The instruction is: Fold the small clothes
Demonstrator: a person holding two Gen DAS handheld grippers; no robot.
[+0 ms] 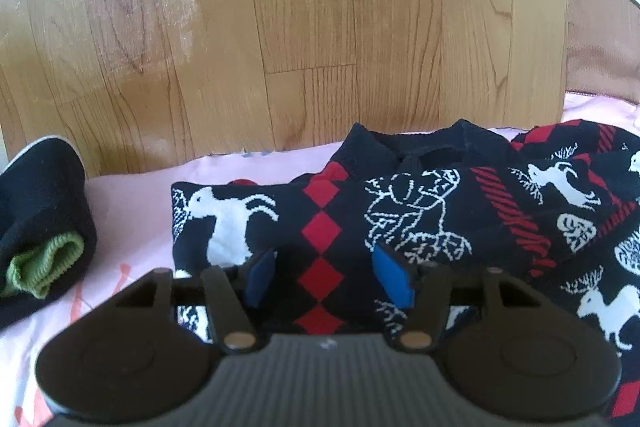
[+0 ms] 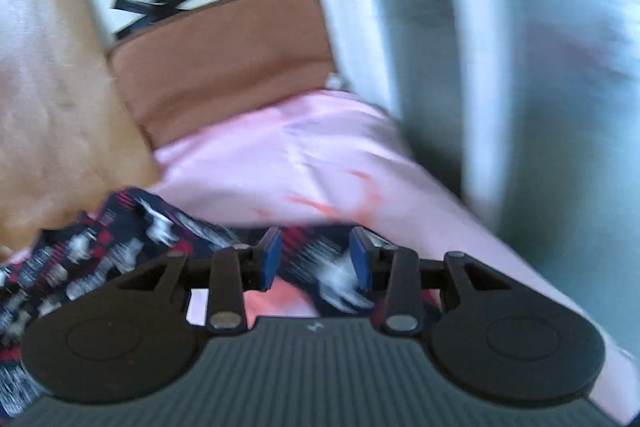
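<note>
Folding incomplete: reindeer sweater [image 1: 400,211] lies on pink sheet [image 1: 132,203], its one side folded inward. Your left gripper [image 1: 330,277] hovers open above sweater; right gripper [image 2: 316,259] open, grip unconfirmed. Rolled garment [image 1: 44,215] beside sweater looks finished.

knitted sweater [image 1: 400,211], glossy wood floor [image 1: 280,7]

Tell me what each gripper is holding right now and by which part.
The left gripper holds nothing; its fingers stand apart over the sweater. The right gripper straddles a sweater edge, but blur hides whether it grips.
</note>
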